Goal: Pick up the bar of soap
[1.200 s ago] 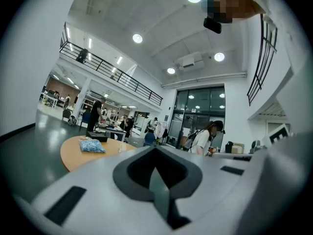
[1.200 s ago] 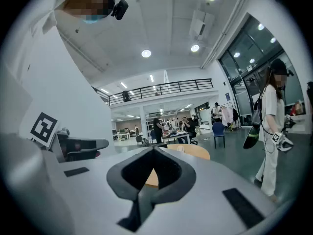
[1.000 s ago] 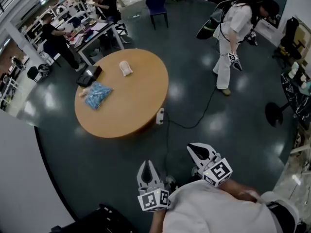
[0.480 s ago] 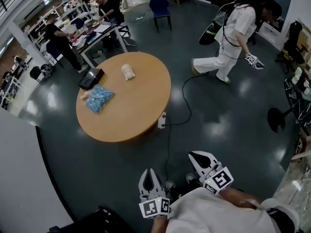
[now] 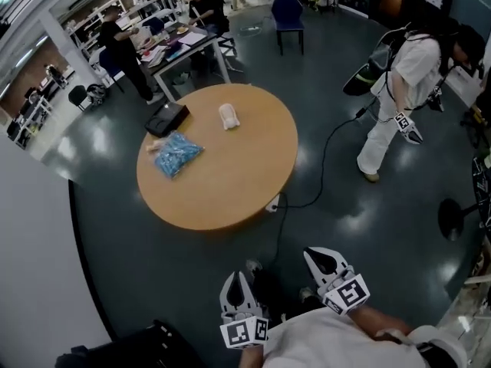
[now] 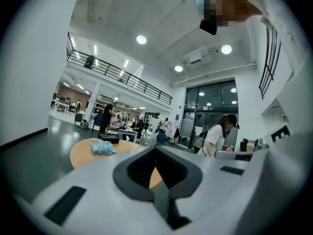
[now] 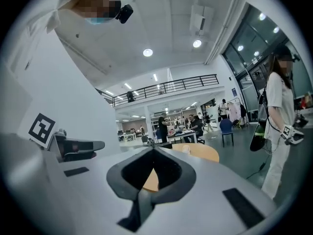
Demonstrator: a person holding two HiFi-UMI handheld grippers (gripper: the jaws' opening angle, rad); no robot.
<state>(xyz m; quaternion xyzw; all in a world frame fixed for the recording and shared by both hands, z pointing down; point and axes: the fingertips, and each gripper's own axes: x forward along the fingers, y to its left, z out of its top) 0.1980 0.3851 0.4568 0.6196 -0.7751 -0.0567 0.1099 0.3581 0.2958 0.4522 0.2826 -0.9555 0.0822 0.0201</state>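
Two tools, both empty: left gripper (image 5: 238,280), then right gripper (image 5: 316,257), jaws pressed together on each, nothing between. Held low near the body, well apart from the round table (image 5: 230,198); likely just carried during the approach. On the table, left to right: black box (image 5: 167,118), blue bag (image 5: 176,153), then bar of soap (image 5: 229,116) near the far edge. Probably soap, too small to confirm. Layout and floor cable (image 5: 324,163) from head view only. Jaw closure from gripper views only: bag visible past the left tips, pale bar past the right.
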